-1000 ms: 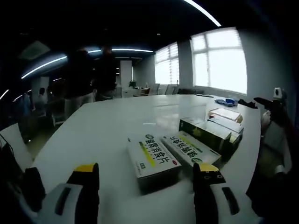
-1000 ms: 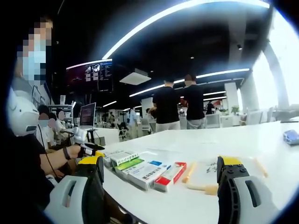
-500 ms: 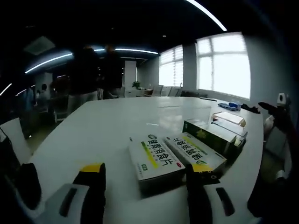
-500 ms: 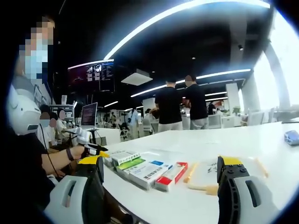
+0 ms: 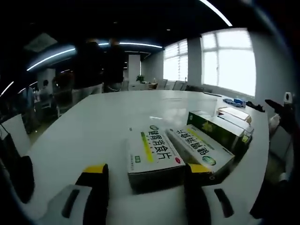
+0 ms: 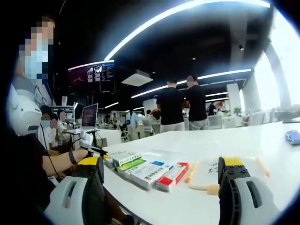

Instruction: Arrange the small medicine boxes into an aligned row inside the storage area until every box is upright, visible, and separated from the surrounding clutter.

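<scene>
On white tabletop [image 5: 84, 131]: flat white-green medicine carton [image 5: 152, 157] just ahead of left gripper [image 5: 146, 174], jaws apart, straddling. Right gripper [image 6: 161, 171] spread, unladen. Step: approach. Next: clamp carton, stand upright.

My two tools: white shells, black jaws, yellow tips.

My left tool [image 5: 146, 180] has pale moulded housings with dark oblong slots, black jaw faces and yellow caps. My right tool [image 6: 161, 176] matches it: white rounded bodies with grey slots, black inner faces, yellow tops. I wear a dark sleeve [image 6: 23, 173] and a dark wristband [image 6: 71, 156].
</scene>
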Demonstrator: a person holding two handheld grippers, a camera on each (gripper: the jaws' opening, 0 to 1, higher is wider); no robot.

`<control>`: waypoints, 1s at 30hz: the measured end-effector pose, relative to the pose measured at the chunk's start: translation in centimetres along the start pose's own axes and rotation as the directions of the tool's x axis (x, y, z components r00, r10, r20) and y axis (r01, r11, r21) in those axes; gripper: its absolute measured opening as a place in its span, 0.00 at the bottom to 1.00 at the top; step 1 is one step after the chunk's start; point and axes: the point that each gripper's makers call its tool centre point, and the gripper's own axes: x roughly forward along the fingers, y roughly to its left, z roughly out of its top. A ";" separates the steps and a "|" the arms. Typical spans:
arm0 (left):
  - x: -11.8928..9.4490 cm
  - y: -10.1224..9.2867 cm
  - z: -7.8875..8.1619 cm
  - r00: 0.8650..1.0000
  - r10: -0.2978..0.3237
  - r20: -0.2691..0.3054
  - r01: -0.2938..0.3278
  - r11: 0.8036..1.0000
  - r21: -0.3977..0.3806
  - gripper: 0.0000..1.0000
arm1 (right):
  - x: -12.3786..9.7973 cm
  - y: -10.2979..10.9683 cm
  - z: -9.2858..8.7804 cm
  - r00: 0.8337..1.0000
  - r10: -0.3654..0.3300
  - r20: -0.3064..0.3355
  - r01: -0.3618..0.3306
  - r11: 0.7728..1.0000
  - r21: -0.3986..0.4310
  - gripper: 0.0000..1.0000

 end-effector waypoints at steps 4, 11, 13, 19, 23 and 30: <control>0.2 -0.2 0.0 1.000 -0.004 0.002 0.004 1.000 -0.001 0.59 | -0.1 -0.2 -0.1 1.000 -0.008 -0.008 0.008 1.000 -0.004 1.00; 0.3 -0.5 0.0 1.000 -0.021 0.006 0.021 1.000 0.006 0.51 | 0.1 -0.4 -0.2 1.000 -0.008 -0.014 0.008 1.000 -0.006 1.00; 0.3 -0.5 0.0 1.000 -0.028 0.008 0.027 1.000 0.007 0.48 | 0.4 -0.3 -0.3 1.000 -0.006 -0.018 0.006 1.000 -0.008 1.00; 0.2 -0.4 0.1 0.999 -0.044 0.013 0.044 0.999 -0.005 0.48 | 0.7 -0.1 -0.3 1.000 -0.001 -0.024 0.001 1.000 -0.014 1.00; 0.1 -0.2 0.1 0.998 -0.067 0.021 0.067 0.997 -0.029 0.47 | 0.8 -0.1 -0.4 1.000 -0.002 -0.026 0.001 1.000 -0.015 1.00; 0.0 0.2 0.2 0.995 -0.091 0.035 0.093 0.993 -0.067 0.46 | 0.8 0.0 -0.7 0.999 -0.002 -0.033 0.001 1.000 -0.012 1.00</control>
